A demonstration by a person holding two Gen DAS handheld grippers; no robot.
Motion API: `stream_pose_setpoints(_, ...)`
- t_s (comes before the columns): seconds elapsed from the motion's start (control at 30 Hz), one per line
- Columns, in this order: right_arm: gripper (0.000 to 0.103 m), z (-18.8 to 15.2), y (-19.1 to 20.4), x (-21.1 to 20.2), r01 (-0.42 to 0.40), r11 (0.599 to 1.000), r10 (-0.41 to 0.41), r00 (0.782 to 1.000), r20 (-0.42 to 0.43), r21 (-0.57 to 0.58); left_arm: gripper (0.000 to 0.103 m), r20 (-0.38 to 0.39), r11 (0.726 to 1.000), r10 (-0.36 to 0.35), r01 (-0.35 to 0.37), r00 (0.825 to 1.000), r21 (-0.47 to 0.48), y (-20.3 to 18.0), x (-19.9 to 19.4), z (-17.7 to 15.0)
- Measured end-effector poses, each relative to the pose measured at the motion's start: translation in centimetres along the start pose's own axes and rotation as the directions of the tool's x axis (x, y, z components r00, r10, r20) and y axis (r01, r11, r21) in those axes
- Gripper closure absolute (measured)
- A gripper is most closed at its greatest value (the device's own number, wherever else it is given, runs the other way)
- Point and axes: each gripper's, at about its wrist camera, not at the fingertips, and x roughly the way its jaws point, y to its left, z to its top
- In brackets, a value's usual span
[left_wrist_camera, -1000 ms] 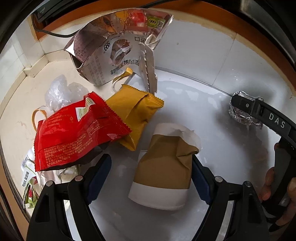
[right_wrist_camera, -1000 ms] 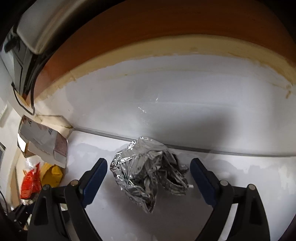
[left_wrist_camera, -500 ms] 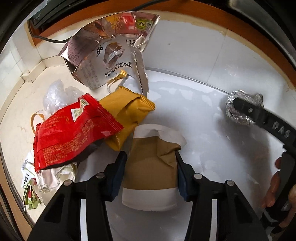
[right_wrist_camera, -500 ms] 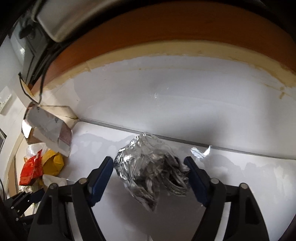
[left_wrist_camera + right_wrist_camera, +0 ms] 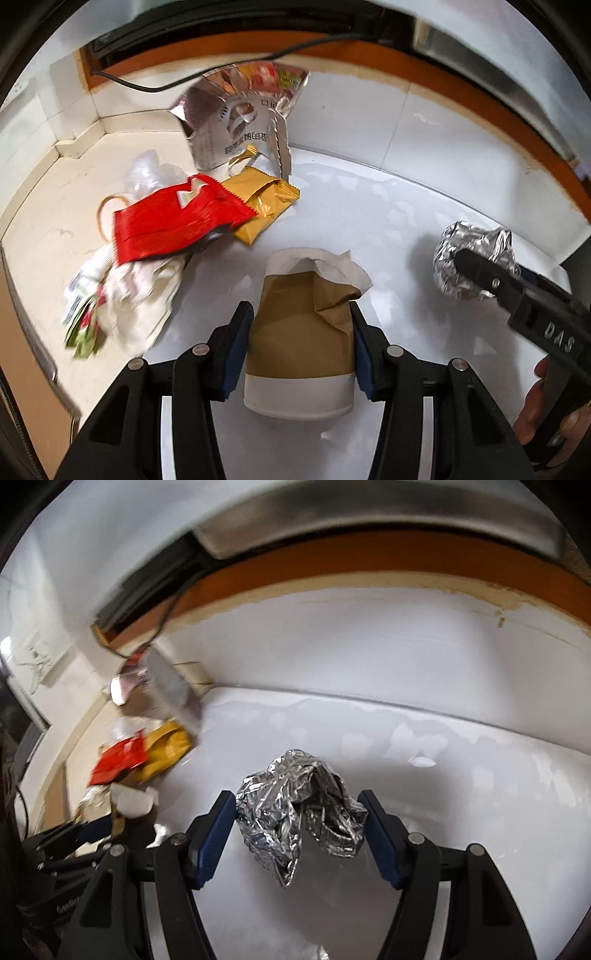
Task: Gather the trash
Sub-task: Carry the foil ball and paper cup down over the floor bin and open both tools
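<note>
The left claw [image 5: 300, 349] grips a crumpled paper cup [image 5: 303, 332], brown above and white at the base, its blue pads pressed on both of the cup's sides after the jaws have just been closing; the cup lies with its crushed mouth pointing away from the claw. The right claw [image 5: 301, 821] has also just been closing and clamps a crumpled ball of foil [image 5: 301, 812] between its pads. Both loads are over the white table [image 5: 388, 221], the foil toward its right edge near the back wall. Beyond the cup, toward the table's back left corner, lies a heap of other trash: a red snack packet [image 5: 173, 221] overlapping a yellow packet [image 5: 264, 203], a clear plastic bag [image 5: 147, 173] behind them, a torn silver pouch [image 5: 240, 122] standing open against the wall, and crumpled white wrappers [image 5: 125, 295] near the left edge. None of it touches the cup. The left view alone shows the right claw from the side, reaching in over the foil [image 5: 476, 258], with fingers of the person's hand [image 5: 543, 413] on its handle. The right view shows the heap only small and blurred at far left, with the left claw [image 5: 88, 830] dark at the frame's edge.
</note>
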Motion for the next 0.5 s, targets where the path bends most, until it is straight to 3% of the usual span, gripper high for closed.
stream_pose_setpoints(0.5,0.035,-6.9,7.8,-9.1,-0.106,0.983,0.106,0.994,-0.008,-0.147,0.055,0.028,0.996,-0.057,0.058,0.998,-0.063,3.6,-10.6,-7.9)
